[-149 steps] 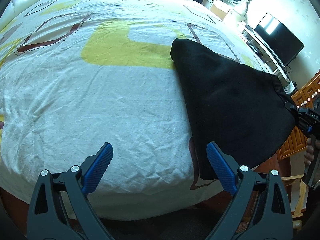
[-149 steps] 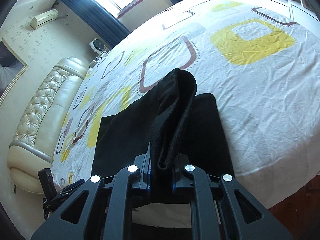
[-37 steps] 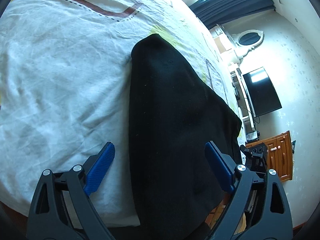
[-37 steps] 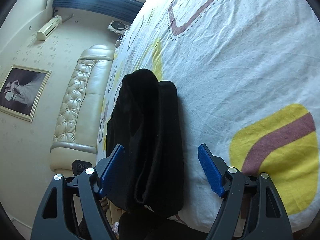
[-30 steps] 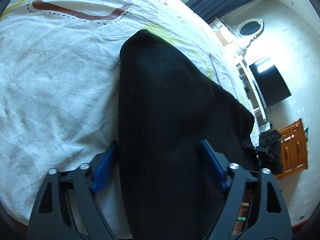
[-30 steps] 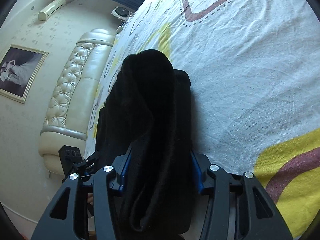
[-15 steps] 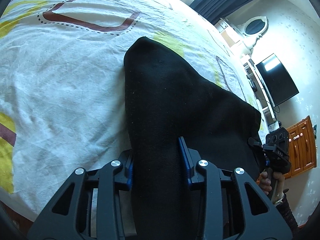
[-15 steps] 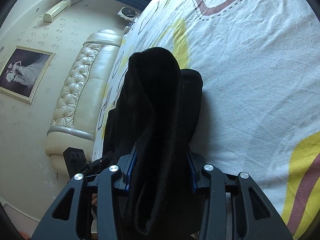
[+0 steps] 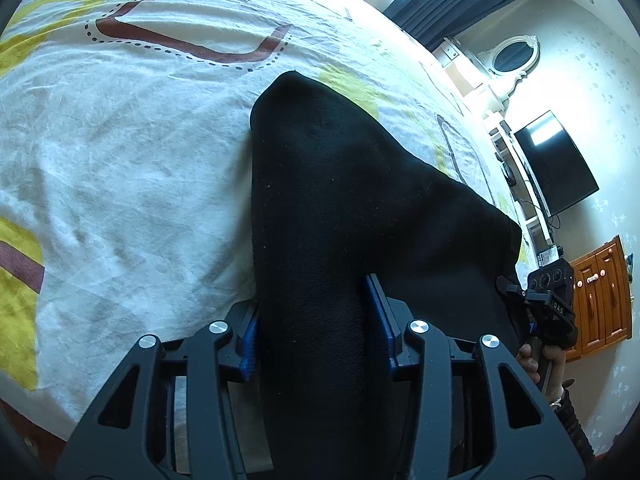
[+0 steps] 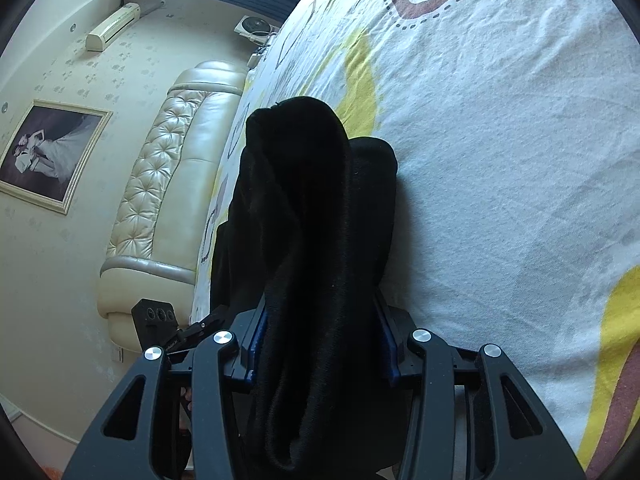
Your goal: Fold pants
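With both grippers, left (image 9: 312, 328) and right (image 10: 318, 344), clamped on thick pants (image 9: 360, 200), layers may slip out uneven when lifted.

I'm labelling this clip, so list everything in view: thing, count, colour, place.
pants: one, black, folded, near edge of the bed, gripped at both ends
bedsheet: one, white with yellow and brown shapes, covers the bed
headboard: one, cream, tufted, bed's end
picture: one, framed, on wall
air conditioner: one, cream, high on wall
television: one, black, by wall
cabinet: one, orange wood, beyond television
left tool: black, blue pads, shut on pants
right tool: black, blue pads, shut on pants
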The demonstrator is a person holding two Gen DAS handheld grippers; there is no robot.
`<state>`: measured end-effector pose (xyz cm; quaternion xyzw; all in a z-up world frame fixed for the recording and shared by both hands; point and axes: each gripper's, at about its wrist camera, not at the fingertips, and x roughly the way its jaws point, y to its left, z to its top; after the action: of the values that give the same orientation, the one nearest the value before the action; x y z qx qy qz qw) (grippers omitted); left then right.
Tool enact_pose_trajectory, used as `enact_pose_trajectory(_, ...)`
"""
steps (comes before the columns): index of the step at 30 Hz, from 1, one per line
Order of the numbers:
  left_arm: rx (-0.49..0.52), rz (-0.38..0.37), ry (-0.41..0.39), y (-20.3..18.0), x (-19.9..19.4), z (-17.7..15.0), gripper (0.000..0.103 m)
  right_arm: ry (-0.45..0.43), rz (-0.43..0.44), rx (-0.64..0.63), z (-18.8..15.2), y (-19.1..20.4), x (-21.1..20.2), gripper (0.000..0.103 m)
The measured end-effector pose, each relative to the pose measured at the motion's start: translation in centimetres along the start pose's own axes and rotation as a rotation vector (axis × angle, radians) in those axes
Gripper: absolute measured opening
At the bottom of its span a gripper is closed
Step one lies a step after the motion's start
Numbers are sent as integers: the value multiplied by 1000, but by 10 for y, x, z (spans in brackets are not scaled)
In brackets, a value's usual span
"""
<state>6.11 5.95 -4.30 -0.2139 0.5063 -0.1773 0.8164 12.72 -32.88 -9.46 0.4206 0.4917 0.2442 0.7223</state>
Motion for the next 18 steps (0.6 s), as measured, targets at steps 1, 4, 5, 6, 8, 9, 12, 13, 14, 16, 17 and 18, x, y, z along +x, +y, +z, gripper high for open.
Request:
enact_pose_trajectory(1, 3, -10, 4, 0, -2, 1, 53, 0, 3, 2, 0, 0, -1, 52)
enact_pose_trajectory(4, -34, -84, -12, 10, -13, 4, 67, -14, 5, -10, 6, 2, -10, 67)
enact_pose_trajectory(5, -55, -111, -27, 16, -17, 7, 67, -36, -4, -17, 10, 3, -16, 69)
enact_pose_trajectory(6, -72, -128, -39, 21, -20, 10, 68, -62, -13, -21, 14, 3, -22, 72)
enact_pose_trajectory(8, -82, -143, -50, 28, -21, 20, 69, -90, -21, -24, 25, 1, -29, 75)
enact_pose_trajectory(9, -82, -154, -47, 30, -18, 26, 71, -92, -13, -23, 31, -1, -28, 75)
enact_pose_trajectory(12, -75, -160, -19, 29, 0, 45, 71, -65, 30, 13, 46, -9, -14, 75)
enact_pose_trajectory(13, -64, -157, -11, 26, 7, 52, 71, -62, 32, 24, 50, -10, -8, 75)
enact_pose_trajectory(14, -55, -156, -4, 23, 13, 58, 71, -64, 35, 23, 54, -11, -4, 75)
enact_pose_trajectory(16, -42, -154, 29, 17, 29, 69, 80, -70, 44, 11, 62, -7, 4, 75)
enact_pose_trajectory(17, -38, -158, 53, 16, 38, 73, 82, -69, 45, 11, 65, -6, 8, 76)
enact_pose_trajectory(18, -32, -156, 63, 14, 45, 76, 82, -63, 47, 10, 67, -6, 11, 76)
